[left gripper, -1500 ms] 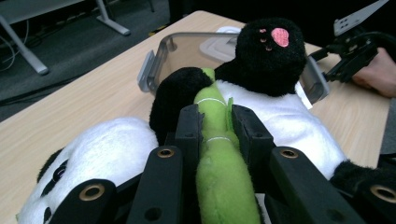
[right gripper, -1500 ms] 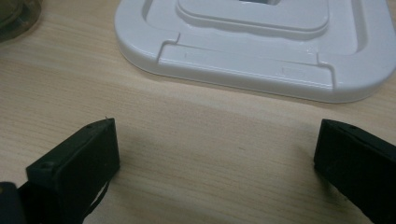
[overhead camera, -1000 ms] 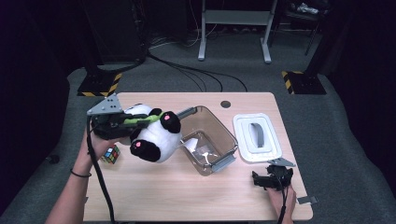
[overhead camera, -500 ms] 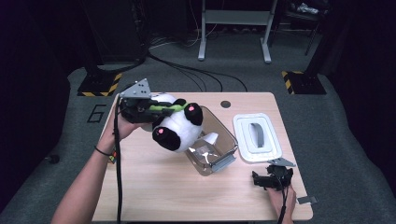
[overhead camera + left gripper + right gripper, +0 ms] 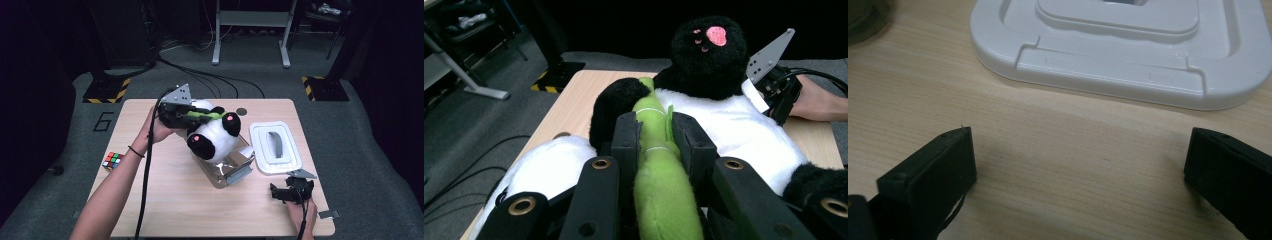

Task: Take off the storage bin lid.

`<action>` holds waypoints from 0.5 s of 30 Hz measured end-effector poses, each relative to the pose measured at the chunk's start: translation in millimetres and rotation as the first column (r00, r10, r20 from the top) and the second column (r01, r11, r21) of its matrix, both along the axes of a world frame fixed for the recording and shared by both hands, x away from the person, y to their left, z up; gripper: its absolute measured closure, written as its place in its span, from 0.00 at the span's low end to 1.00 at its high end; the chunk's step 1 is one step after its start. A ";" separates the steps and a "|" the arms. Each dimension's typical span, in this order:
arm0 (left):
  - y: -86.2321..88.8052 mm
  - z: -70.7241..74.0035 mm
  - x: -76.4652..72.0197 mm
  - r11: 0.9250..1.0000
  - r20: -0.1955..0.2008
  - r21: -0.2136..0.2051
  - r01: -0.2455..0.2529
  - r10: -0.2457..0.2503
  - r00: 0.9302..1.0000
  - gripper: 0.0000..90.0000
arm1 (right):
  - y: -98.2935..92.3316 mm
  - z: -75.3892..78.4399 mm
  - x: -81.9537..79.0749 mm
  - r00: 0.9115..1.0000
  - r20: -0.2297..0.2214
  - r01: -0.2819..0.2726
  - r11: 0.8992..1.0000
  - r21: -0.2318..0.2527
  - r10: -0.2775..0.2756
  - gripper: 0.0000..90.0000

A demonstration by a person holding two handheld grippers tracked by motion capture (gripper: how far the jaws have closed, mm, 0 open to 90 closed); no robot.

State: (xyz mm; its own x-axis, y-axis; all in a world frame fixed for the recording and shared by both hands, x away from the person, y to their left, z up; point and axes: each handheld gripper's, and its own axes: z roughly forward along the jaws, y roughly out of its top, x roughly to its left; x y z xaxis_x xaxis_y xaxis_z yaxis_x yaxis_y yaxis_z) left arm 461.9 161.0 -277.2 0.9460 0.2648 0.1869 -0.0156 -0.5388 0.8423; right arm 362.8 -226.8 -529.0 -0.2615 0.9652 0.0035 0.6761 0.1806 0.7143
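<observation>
A black-and-white panda plush (image 5: 216, 137) hangs tilted over the clear plastic container (image 5: 231, 174) at mid-table. My left gripper (image 5: 200, 116) comes in from the left and is shut on the green plush stalk (image 5: 207, 116) that lies across the panda. In the left gripper view the two jaws (image 5: 655, 122) squeeze that green stalk (image 5: 659, 190), with the panda's white body (image 5: 729, 140) and a black paw beyond. My right gripper (image 5: 289, 192) rests on the table at the front right, open, with bare wood between its jaws (image 5: 1080, 145).
A white lid (image 5: 276, 147) lies flat right of the container, just ahead of the right gripper (image 5: 1118, 45). A Rubik's cube (image 5: 112, 160) sits near the table's left edge. A cable trails from the left gripper along the forearm.
My left gripper has carried the panda to the right, from the table's left part to above the container. The right gripper has stayed where it was.
</observation>
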 end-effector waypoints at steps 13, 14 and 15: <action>-28.6 -27.5 12.2 0.992 0.008 0.086 0.087 -0.088 0.996 0.82 | 0.3 0.1 0.0 1.000 0.000 0.004 1.000 0.003 -0.004 0.00; -29.9 -28.8 12.6 0.991 0.009 0.092 0.093 -0.095 0.995 0.82 | 0.3 0.0 0.0 1.000 0.001 0.003 1.000 0.003 -0.003 0.00; -30.8 -30.2 12.7 0.990 0.010 0.099 0.097 -0.098 0.995 0.82 | 0.3 0.0 0.0 1.000 0.001 0.003 1.000 0.003 -0.003 0.00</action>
State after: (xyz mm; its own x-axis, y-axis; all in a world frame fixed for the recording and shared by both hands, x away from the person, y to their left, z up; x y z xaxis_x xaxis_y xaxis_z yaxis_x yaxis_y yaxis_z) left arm 474.7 130.2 -307.5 0.9634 0.1512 0.2213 -0.0838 -0.6143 0.7846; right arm 362.8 -226.6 -529.0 -0.2587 0.9659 0.0065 0.6761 0.1763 0.7154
